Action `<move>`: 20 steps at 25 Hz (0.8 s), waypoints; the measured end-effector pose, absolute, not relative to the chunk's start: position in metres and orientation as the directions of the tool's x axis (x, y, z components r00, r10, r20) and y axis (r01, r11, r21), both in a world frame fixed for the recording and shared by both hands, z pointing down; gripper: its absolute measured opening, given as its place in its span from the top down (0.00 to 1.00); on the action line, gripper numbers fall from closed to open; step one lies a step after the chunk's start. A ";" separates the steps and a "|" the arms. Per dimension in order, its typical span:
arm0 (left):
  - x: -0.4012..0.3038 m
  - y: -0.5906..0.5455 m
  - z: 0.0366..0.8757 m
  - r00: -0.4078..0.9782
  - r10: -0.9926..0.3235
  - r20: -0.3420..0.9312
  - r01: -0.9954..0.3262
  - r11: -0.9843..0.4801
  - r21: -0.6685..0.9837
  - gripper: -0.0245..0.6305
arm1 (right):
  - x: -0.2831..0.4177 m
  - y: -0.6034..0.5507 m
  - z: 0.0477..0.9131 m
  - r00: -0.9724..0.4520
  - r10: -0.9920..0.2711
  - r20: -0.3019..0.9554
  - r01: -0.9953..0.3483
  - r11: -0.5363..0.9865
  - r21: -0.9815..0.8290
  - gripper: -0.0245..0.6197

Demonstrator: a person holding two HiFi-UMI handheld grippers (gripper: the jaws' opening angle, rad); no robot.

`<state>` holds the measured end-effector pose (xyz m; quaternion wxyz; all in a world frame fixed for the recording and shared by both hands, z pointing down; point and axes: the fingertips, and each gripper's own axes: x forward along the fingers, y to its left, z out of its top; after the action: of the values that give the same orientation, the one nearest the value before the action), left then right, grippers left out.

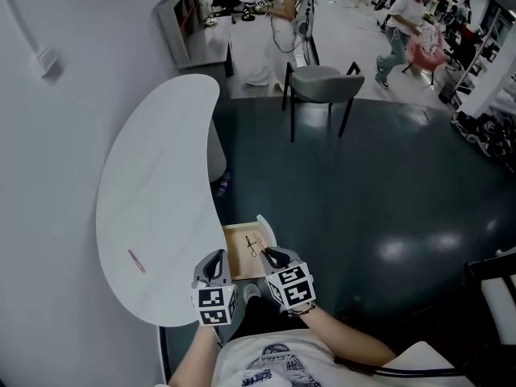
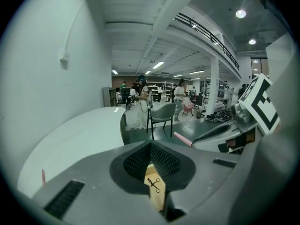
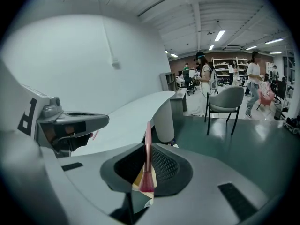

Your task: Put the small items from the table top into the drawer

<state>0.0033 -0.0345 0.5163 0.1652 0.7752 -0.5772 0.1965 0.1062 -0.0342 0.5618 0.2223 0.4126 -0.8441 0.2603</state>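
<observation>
drawer (image 1: 239, 258): open, pale wood inside, near right edge of table top (image 1: 161, 176).
black looped tool (image 1: 254, 246): flat in drawer.
pink brush (image 3: 146, 182): upright, bristles down, clamped in right gripper (image 3: 147, 149).
pink stick (image 1: 136, 260): flat, table top, near left.

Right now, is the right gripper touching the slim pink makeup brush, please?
Touching: the right gripper view shows the right gripper closed on the pink makeup brush, pads against its handle.
</observation>
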 end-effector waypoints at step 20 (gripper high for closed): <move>-0.043 -0.092 0.582 0.373 -0.749 0.548 -0.918 -0.384 0.102 0.94 | 0.057 -0.075 0.653 -0.461 -0.550 0.696 -0.875 0.411 -0.255 0.87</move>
<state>-0.0433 -0.0925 0.5816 0.1997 0.8043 -0.5180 0.2120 0.0569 -0.0749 0.6527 0.2641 0.4470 -0.7973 0.3078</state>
